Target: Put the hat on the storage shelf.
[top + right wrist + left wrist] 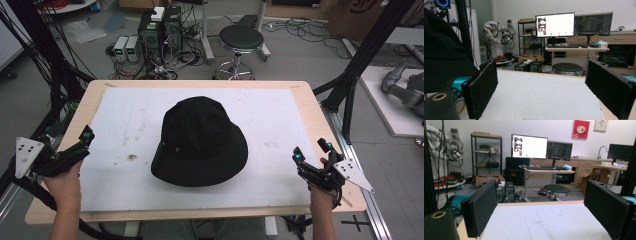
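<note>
A black bucket hat lies crown up in the middle of the white mat on the wooden table. My left gripper hovers at the mat's left edge, well apart from the hat; in the left gripper view it stands open over bare mat. My right gripper is at the mat's right edge, a short way from the brim. In the right gripper view it is open with nothing between its pads, and the hat rises at the far left.
Beyond the table's far edge stand a black stool and computer towers among cables. Black frame posts flank the table on both sides. A grey robot arm lies on a white surface at the right.
</note>
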Tool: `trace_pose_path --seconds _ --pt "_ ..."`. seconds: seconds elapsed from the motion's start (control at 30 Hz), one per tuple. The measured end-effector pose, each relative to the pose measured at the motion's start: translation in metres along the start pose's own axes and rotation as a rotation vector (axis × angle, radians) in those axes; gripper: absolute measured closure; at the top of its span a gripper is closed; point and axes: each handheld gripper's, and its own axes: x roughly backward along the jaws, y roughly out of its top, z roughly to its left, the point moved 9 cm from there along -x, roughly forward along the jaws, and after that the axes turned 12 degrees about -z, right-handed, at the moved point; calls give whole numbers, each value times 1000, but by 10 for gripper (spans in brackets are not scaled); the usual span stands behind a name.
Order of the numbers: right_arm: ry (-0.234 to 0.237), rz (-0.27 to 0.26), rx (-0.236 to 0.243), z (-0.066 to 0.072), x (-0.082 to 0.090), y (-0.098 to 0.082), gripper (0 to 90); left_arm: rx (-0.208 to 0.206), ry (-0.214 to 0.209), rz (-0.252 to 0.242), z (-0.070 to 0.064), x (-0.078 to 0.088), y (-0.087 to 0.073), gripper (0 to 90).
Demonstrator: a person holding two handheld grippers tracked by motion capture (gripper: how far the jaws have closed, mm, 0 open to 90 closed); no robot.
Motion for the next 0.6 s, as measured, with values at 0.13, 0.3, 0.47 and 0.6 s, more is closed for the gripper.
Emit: trace_pose_path --seconds 0.13,0.3,0.47,0.6 --pt "2 3 8 0 -1 -1 108 30 -9 -5 3 4 -12 121" --pt "3 12 20 0 -1 -4 108 60 14 -5 4 10 -24 121" --pt "0 6 26 -1 -1 -3 108 33 16 22 -3 13 -34 121" --pt "-3 6 32 -2 0 -3 108 -21 14 28 -8 14 -35 121"
